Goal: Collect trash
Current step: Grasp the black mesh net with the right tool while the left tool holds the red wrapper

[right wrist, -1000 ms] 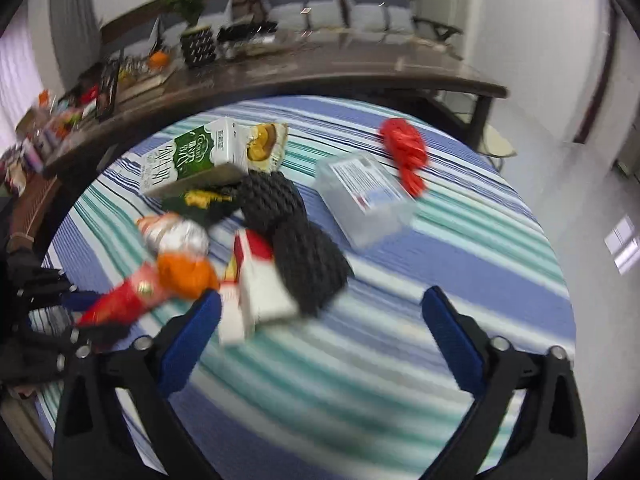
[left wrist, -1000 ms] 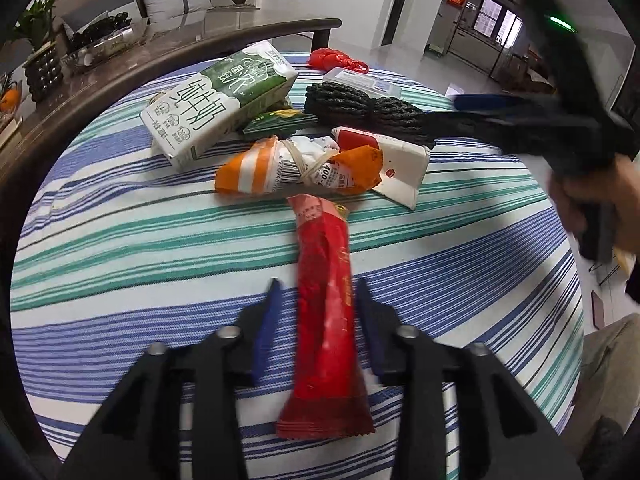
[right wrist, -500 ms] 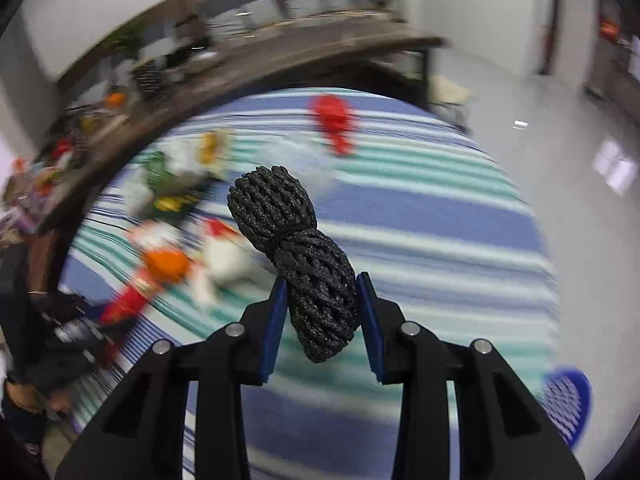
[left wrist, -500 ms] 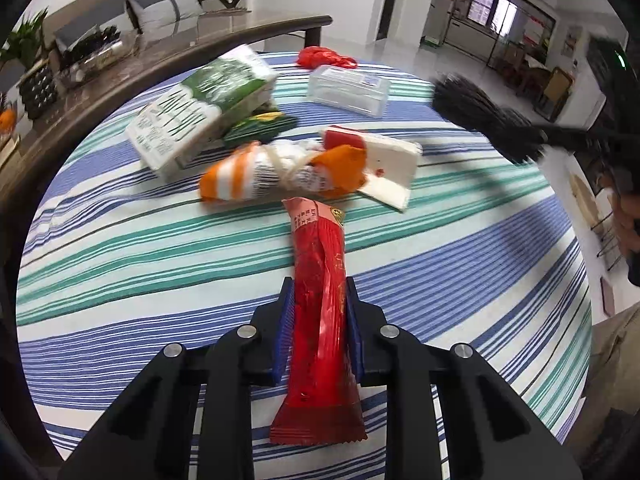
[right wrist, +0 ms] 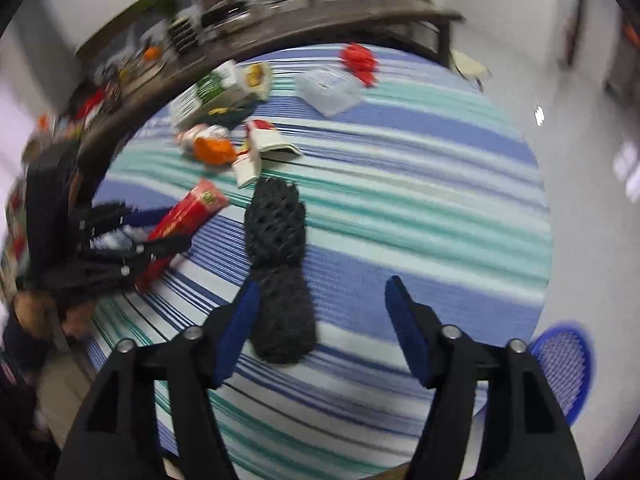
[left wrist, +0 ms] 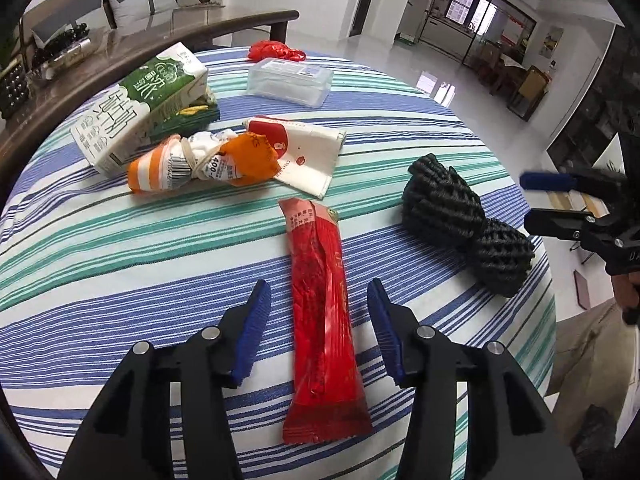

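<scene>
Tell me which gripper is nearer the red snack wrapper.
Left. The left gripper is open astride the red snack wrapper; the right gripper is open farther off, by the black mesh bundle.

— What colours do you read on my feed?
— I see a red wrapper, a black mesh bundle, and blue, teal and white stripes on the counter cloth.
— And my tools?
— Black, with blue pads. The milk carton is green and white.
</scene>
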Demonstrator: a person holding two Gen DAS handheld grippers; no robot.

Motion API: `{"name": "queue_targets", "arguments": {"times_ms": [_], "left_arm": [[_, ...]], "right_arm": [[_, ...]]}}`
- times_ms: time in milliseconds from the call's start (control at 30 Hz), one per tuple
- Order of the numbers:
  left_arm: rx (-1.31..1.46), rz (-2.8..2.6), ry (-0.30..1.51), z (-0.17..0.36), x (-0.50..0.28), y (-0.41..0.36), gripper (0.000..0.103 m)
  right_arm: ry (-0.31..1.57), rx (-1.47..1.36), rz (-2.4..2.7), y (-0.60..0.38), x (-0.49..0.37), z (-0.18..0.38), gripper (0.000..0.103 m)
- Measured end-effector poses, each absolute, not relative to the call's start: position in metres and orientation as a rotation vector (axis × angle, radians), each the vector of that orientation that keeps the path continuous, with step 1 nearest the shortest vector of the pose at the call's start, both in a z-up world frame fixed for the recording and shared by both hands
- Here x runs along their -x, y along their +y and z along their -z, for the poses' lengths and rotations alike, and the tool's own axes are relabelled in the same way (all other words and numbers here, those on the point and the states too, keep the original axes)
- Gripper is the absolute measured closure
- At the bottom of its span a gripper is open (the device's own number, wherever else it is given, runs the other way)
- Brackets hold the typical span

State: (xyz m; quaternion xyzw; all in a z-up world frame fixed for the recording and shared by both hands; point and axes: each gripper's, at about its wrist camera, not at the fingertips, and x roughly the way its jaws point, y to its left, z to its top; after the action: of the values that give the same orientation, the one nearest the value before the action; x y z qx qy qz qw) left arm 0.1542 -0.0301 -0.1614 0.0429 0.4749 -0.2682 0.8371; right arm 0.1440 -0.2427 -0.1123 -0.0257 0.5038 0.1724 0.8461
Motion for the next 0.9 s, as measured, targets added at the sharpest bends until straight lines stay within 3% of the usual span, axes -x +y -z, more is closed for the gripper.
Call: {"name": "queue_targets", "arguments": {"times_ms": [233,300,333,367,433,467,633,700,733,767,900], "left_arm": [[-0.128,0.563,0.986,0.161,-0.154,-0.033,0.053],[-0.136,0.558,0.978,0.16,-0.157,-0.035,0.059],[-0.139,0.559,0.978,0.161,-0.158,-0.036,0.074],[-0.143,0.563,0.982,0.161,-0.159,-0.037,0.079],[-0.144,0.561,0.977,0.16,-0.159,-0.036,0.079],[-0.147,0.564,0.971,0.159,-0.159,-0.037,0.079],[-0.15,0.561,0.97,0.158,-0.159,-0.037,0.079],[-0.154,0.555,0.973,0.158,-0.159,-0.039,0.079],[-0.157,0.553,0.971,0.158,-0.159,-0.04,0.079],[-0.159,0.552,0.97,0.158,-0.158,-0.041,0.079],[-0.151,0.555,0.973,0.159,-0.16,-0.039,0.079]], "right_arm": [[1.151,0.16,-0.493,-0.213,-0.168,0.122,0.036],[1.17,0.16,-0.494,-0.205,-0.178,0.131,0.038],[1.184,0.163,-0.499,-0.201,-0.181,0.135,0.048],[1.19,0.17,-0.483,-0.199,-0.183,0.139,0.058],[1.176,0.182,-0.438,-0.202,-0.182,0.136,0.078],[1.172,0.171,-0.435,-0.205,-0.181,0.134,0.082],[1.171,0.129,-0.425,-0.222,-0.176,0.132,0.083],[1.174,0.127,-0.437,-0.224,-0.175,0.135,0.071],[1.177,0.135,-0.427,-0.223,-0.176,0.136,0.054],[1.18,0.143,-0.42,-0.222,-0.176,0.137,0.05],[1.208,0.173,-0.454,-0.21,-0.177,0.145,0.051]]}}
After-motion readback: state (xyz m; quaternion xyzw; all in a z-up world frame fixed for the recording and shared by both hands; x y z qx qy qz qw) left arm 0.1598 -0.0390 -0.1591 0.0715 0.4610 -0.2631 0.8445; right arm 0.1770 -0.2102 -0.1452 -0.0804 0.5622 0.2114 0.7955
